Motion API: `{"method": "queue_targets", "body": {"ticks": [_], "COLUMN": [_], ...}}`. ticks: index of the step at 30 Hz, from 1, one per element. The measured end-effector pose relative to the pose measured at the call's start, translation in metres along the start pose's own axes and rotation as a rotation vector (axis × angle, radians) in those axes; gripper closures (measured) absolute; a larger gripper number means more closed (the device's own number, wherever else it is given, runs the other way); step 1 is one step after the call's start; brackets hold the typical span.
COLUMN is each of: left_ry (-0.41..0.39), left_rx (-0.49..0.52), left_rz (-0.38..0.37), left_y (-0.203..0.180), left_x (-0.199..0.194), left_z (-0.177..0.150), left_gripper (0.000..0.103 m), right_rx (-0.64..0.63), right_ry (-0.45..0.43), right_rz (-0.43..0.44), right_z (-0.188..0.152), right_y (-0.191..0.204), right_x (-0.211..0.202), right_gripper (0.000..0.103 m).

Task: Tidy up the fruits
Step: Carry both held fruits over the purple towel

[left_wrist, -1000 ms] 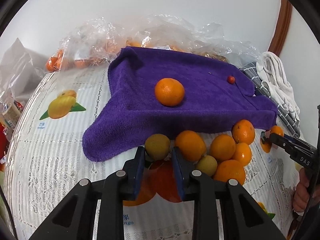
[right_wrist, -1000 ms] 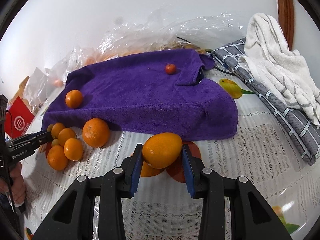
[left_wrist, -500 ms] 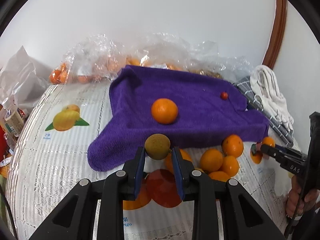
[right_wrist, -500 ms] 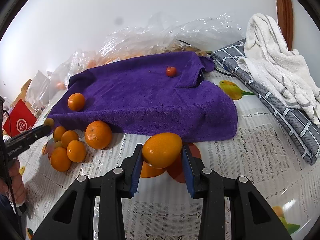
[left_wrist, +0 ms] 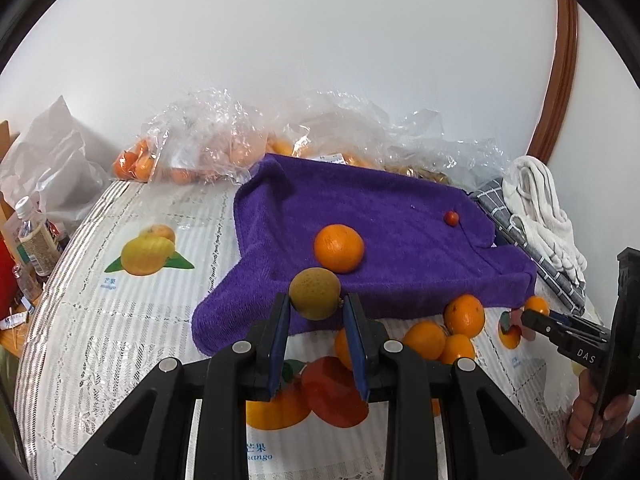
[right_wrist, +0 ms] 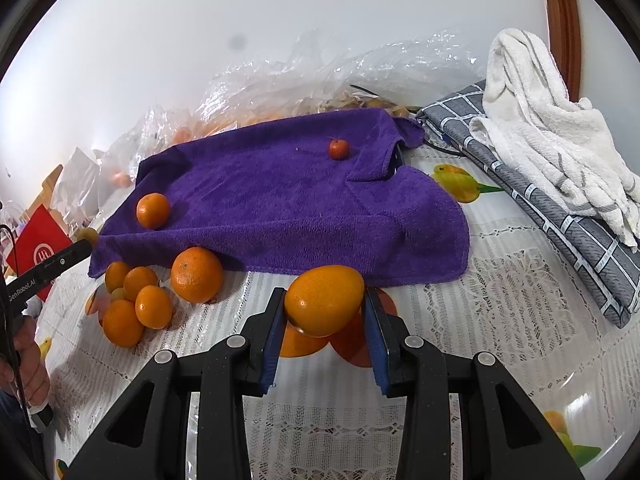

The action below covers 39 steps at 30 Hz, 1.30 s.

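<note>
Lifting higher since before, left tongs (left_wrist: 315,307) gripping greenish fruit (left_wrist: 315,293)

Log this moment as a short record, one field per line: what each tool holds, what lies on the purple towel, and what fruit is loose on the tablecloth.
left tool: shut on a greenish-brown fruit, lifted clear of the tablecloth
right tool: shut on an oval orange fruit
purple towel: one orange near its left edge, one small red fruit toward the back
tablecloth: cluster of loose oranges in front of the towel's left corner
background: clear plastic bags with more fruit inside
</note>
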<state>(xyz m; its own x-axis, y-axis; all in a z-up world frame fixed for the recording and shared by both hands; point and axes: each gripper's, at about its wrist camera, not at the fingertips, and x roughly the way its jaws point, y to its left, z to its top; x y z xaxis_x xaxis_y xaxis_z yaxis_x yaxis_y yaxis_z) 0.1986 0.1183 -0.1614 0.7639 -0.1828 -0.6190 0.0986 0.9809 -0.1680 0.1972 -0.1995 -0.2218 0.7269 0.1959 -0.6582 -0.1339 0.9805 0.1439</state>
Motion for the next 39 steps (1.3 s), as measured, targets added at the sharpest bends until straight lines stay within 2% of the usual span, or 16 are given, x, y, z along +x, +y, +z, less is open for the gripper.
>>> {"method": "queue_targets", "body": {"ticks": [28,36,39], "left_ry": [-0.030,-0.024,-0.009], "left_rx": [-0.052,-0.101,-0.079], "left_rz": [0.022,0.004,0.041], "left_y": [0.014,0.018,0.010], "left_x": [-0.004,-0.020,-0.023], "left_z": [0.001,0.008,0.019], "left_gripper": [0.077,0.077,0.077], "right_rx": [-0.004,-0.035,-0.049], "right_ry": [-0.006,-0.034,-0.044], "right_rz": [0.008,0.009,0.011], "right_z": [0.003,0.028,0.042], "right_y": [0.001,0.009,0.014], "right_x": [-0.006,-0.023,-0.026], "right_gripper": [0.065,0.065,0.065]}}
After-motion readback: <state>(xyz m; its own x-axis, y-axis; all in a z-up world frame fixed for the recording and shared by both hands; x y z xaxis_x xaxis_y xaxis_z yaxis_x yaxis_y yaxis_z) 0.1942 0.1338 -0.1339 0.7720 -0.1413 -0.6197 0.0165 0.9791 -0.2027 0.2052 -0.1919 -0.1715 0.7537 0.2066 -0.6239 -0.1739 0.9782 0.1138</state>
